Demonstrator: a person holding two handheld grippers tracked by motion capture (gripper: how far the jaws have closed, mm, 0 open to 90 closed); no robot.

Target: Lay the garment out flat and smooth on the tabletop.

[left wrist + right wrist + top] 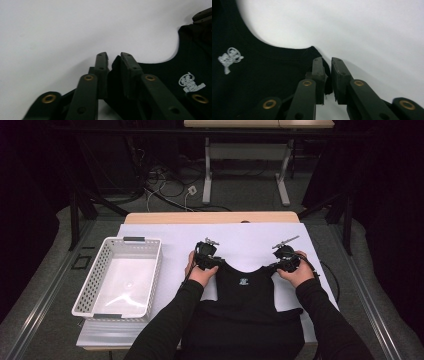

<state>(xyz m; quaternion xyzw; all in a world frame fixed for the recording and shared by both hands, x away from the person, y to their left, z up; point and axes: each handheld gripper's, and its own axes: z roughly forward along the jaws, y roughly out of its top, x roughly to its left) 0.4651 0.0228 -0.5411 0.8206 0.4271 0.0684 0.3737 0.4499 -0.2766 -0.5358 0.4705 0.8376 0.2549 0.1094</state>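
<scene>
Nearest us, we see the black top [245,305] lying flat on the bench [250,240] at six o'clock. Our left gripper [216,261] and right gripper [273,266] each pinch a shoulder strap in narrow jaws. A white basket [95,285] sits at nine o'clock.

Black top [247,300], plain all over apart from a small white printed logo [243,281] on the chest. Same logo [191,82] looking greyish-white up close. White sheet [250,240] over a light wood counter [210,217], pale tan strip at the far edge. White basket [120,277] on the left, perforated dot pattern on the walls, dark grey handles. Black left gripper [209,256] and black right gripper [285,257], matte dark jaws with brass-coloured rivets. Black sleeves [165,325] too. Grey floor [45,285], white and black cables [170,190] at the far side.
</scene>
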